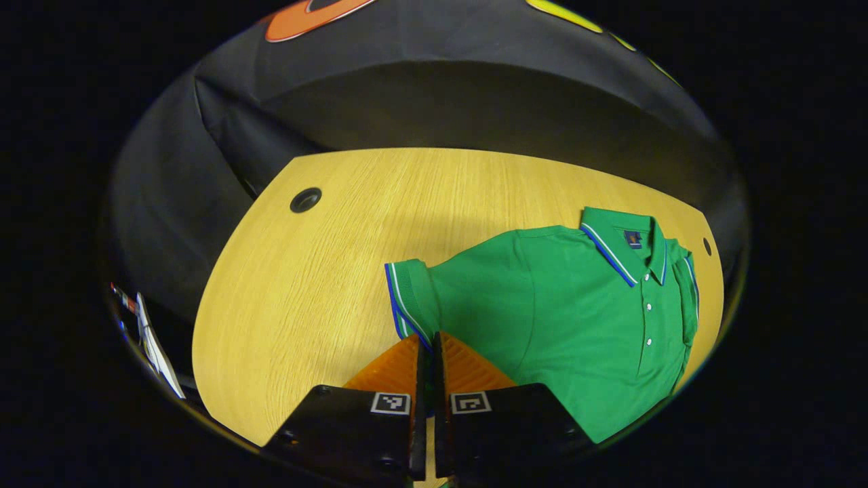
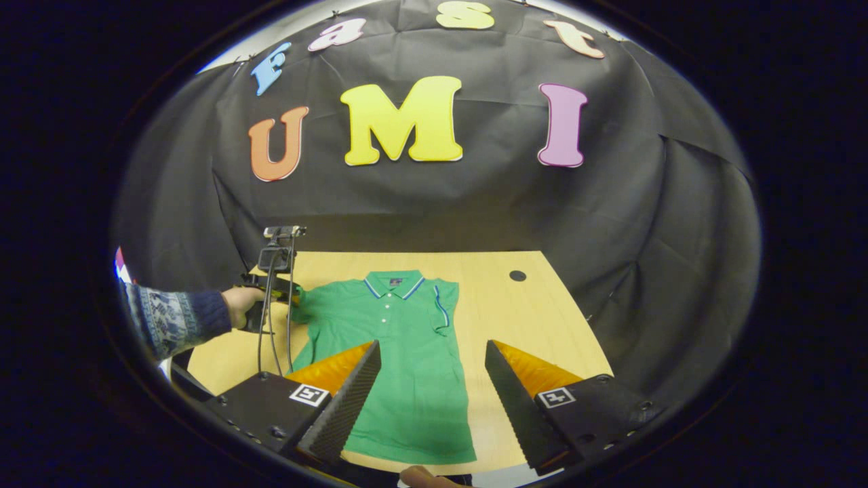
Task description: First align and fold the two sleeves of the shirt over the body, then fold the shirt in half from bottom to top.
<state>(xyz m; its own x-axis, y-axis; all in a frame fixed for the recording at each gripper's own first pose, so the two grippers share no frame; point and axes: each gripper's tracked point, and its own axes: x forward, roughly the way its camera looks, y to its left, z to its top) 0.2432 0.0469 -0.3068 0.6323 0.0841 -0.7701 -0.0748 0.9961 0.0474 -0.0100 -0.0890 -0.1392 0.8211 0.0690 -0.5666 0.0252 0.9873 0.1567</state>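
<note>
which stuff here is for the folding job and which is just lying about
For the job: shirt; its left sleeve, pinched by the left gripper; right sleeve, already folded over; right gripper, open.
Lying about: table; table holes.

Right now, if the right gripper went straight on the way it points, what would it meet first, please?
Most likely the green shirt: the open right gripper looks along its body on the table. Depth is uncertain.

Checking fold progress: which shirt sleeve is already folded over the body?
The sleeve on the right gripper's side lies over the shirt; the other sleeve sticks out, pinched by the left gripper.
</note>
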